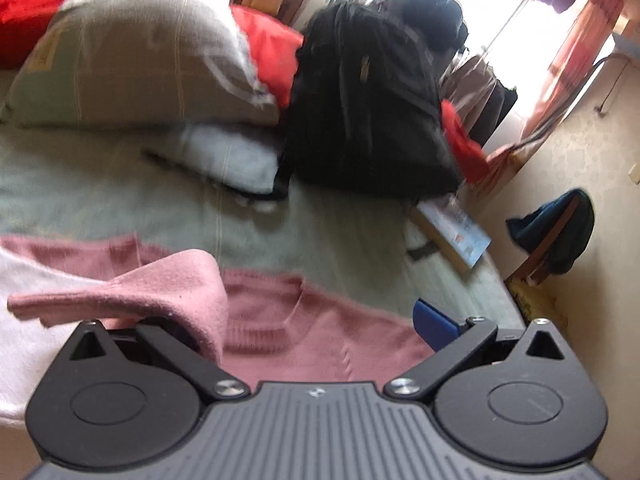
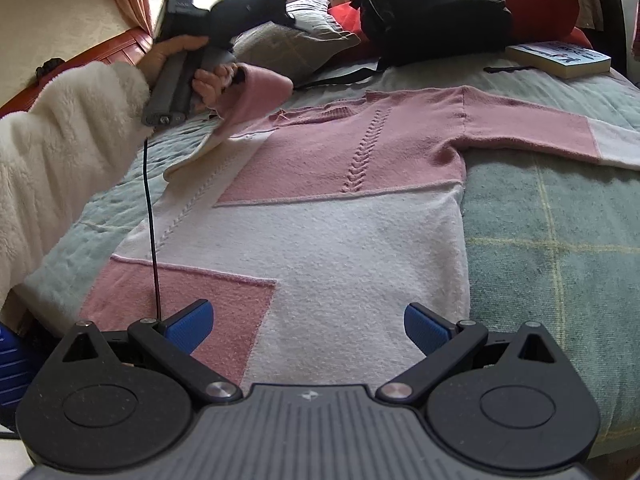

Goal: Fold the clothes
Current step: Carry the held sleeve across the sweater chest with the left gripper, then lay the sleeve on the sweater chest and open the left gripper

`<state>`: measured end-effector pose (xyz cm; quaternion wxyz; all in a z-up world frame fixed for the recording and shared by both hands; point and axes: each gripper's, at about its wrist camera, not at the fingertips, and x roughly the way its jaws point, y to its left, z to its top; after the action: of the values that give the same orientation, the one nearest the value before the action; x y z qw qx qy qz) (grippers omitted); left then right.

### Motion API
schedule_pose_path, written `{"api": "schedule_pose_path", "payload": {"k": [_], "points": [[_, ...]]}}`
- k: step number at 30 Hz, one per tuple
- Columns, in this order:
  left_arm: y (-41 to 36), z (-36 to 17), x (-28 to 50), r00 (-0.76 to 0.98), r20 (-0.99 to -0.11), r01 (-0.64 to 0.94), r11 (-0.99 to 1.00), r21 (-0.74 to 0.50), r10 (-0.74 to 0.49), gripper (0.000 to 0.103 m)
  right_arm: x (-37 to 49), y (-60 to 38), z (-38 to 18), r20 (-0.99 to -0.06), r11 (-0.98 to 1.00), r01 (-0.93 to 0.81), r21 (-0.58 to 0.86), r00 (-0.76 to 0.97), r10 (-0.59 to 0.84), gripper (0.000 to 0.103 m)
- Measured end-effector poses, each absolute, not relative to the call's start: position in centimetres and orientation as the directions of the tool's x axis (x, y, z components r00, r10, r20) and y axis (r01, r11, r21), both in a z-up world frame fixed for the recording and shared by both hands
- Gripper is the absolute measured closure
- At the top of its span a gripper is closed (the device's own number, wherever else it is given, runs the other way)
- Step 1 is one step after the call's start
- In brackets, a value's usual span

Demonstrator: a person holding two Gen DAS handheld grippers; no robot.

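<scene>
A pink and white knitted sweater [image 2: 340, 232] lies flat, front up, on a green checked blanket [image 2: 560, 240]. Its right sleeve [image 2: 540, 132] stretches out sideways. The other sleeve [image 2: 256, 88] is lifted off the bed beside a hand [image 2: 176, 50] that holds the left gripper. In the left wrist view this pink sleeve [image 1: 160, 292] drapes over the left finger and hides it. My left gripper [image 1: 312, 328] has its jaws spread wide above the sweater's neckline [image 1: 300, 296]. My right gripper [image 2: 310, 326] hovers open over the sweater's hem, nothing between its blue fingers [image 2: 426, 326].
A black backpack [image 2: 432, 4], grey pillows [image 1: 132, 52] and red cushions [image 1: 272, 48] crowd the head of the bed. A book [image 2: 560, 58] lies near the outstretched sleeve. A black cable [image 2: 152, 220] hangs across the sweater. A chair with dark clothes [image 1: 556, 232] stands beside the bed.
</scene>
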<state>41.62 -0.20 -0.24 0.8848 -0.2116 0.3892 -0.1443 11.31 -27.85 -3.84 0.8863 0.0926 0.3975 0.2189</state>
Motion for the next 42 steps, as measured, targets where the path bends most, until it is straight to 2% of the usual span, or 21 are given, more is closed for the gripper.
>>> {"api": "schedule_pose_path", "payload": {"k": [3,7,14,20,26,31,35,42], "points": [[-0.3,-3.0,41.0,0.613,-0.666,0.065,0.868,-0.493,-0.424,0.001,11.3,-27.9,-3.8,-0.664,0.888,-0.312,0.338,0.590,0.460,0.000],[0.4,-5.2,39.6,0.571,-0.676,0.054,0.843,-0.535,-0.466,0.001,11.4,-28.1,-3.9,-0.667,0.891,-0.300,0.340,0.591,0.453,0.000],[2.5,-5.4,37.7,0.598,-0.626,0.032,0.796,-0.604,-0.500,0.001,11.5,-27.6,-3.9,-0.669,0.889,-0.311,0.336,0.585,0.458,0.000],[3.9,-5.4,38.9,0.650,-0.625,-0.079,0.779,-0.622,-0.433,0.001,11.3,-27.2,-3.8,-0.670,0.888,-0.320,0.330,0.584,0.459,0.000],[1.4,-3.0,39.9,0.698,-0.564,0.016,0.796,-0.605,-0.442,0.001,11.5,-27.4,-4.0,-0.676,0.894,-0.305,0.328,0.585,0.448,0.000],[-2.2,-2.7,40.0,0.631,-0.548,0.135,0.774,-0.619,-0.549,0.001,11.5,-27.3,-4.0,-0.683,0.897,-0.305,0.320,0.582,0.441,0.000],[-4.3,-2.7,39.2,0.582,-0.571,0.216,0.787,-0.578,-0.579,0.001,11.5,-27.5,-4.0,-0.686,0.902,-0.293,0.318,0.585,0.432,0.000],[-2.3,0.6,37.1,0.603,-0.595,0.249,0.834,-0.493,-0.532,0.001,11.3,-27.3,-3.6,-0.683,0.904,-0.293,0.311,0.593,0.427,0.000]]}}
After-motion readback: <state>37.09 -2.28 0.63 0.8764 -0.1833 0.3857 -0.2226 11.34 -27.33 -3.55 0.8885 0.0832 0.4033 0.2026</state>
